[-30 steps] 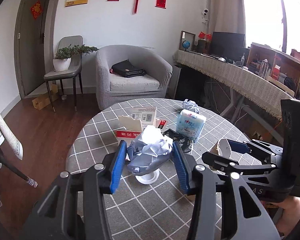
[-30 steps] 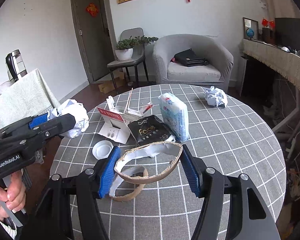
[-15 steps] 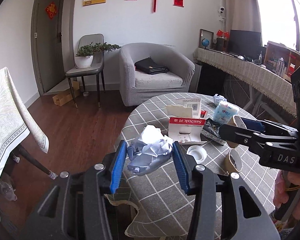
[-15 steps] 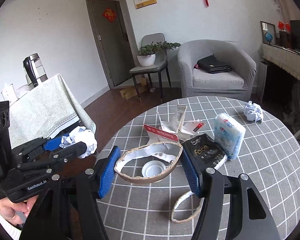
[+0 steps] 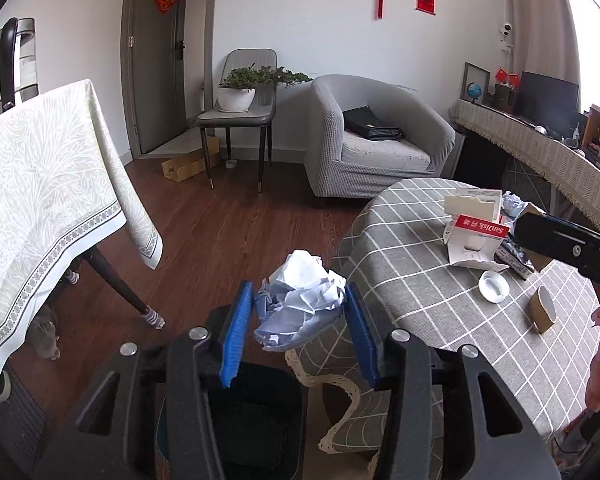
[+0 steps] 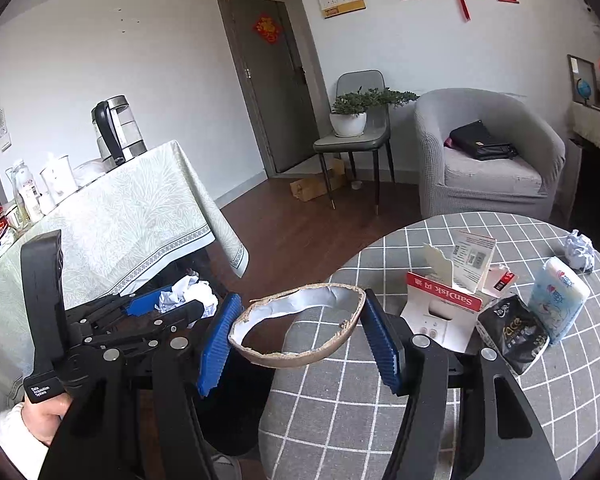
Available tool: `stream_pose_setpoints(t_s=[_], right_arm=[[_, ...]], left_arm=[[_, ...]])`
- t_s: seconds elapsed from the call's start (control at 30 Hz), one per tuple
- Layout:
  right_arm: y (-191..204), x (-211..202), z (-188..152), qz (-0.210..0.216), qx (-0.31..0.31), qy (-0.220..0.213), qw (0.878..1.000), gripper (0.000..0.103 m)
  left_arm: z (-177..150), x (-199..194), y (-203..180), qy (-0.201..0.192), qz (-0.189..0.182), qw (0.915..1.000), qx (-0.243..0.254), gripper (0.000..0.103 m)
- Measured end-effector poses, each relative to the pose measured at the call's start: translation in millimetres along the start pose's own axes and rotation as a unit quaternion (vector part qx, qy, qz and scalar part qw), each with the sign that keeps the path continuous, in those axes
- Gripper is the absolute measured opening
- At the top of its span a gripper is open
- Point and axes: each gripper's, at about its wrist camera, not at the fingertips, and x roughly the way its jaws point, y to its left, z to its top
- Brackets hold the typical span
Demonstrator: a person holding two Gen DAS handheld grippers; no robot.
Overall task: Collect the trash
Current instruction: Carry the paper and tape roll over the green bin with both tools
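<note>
My left gripper [image 5: 298,308] is shut on a crumpled white and blue paper wad [image 5: 300,300], held off the round table's left edge, above a dark bin [image 5: 256,424] on the floor. The wad also shows in the right wrist view [image 6: 186,294]. My right gripper [image 6: 298,332] is shut on a torn brown cardboard ring with a silver lining [image 6: 300,328], held at the table's left edge. Still on the checked tablecloth [image 6: 380,420]: a red and white SanDisk package [image 6: 444,312], a black "face" pouch [image 6: 514,332], a tissue pack [image 6: 558,300], a paper ball [image 6: 578,250], a white lid [image 5: 494,286] and a cardboard ring piece [image 5: 542,312].
A second table with a pale patterned cloth [image 5: 40,200] stands at the left, with a kettle [image 6: 114,132] on it. A grey armchair [image 5: 376,144] and a chair with a potted plant [image 5: 240,96] stand at the back. Wood floor [image 5: 220,240] lies between the tables.
Both grippers have swung left off the round table with their loads. The left one now hangs over the dark bin; the right one has reached the table's left edge.
</note>
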Motion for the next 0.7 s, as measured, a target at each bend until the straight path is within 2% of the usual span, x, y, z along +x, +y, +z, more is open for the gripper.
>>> stream_pose_setpoints(t_s=[0.17, 0.4, 0.7], right_arm=[[22, 24, -1, 0.025, 0.002, 0.013, 1.000, 0.062], [64, 65, -6, 0.035, -0.028, 0.040, 0.998, 0.062], [96, 114, -18, 0.046, -0.037, 0.077, 0.995, 0.062]], left_arm=[[-22, 14, 38, 0.035, 0.025, 0.9990, -0.010, 0.049], [-57, 38, 81, 0.089, 0.029, 0.9954, -0.018, 0.049], [-107, 85, 117, 0.185, 0.022, 0.9823, -0.023, 0.049]])
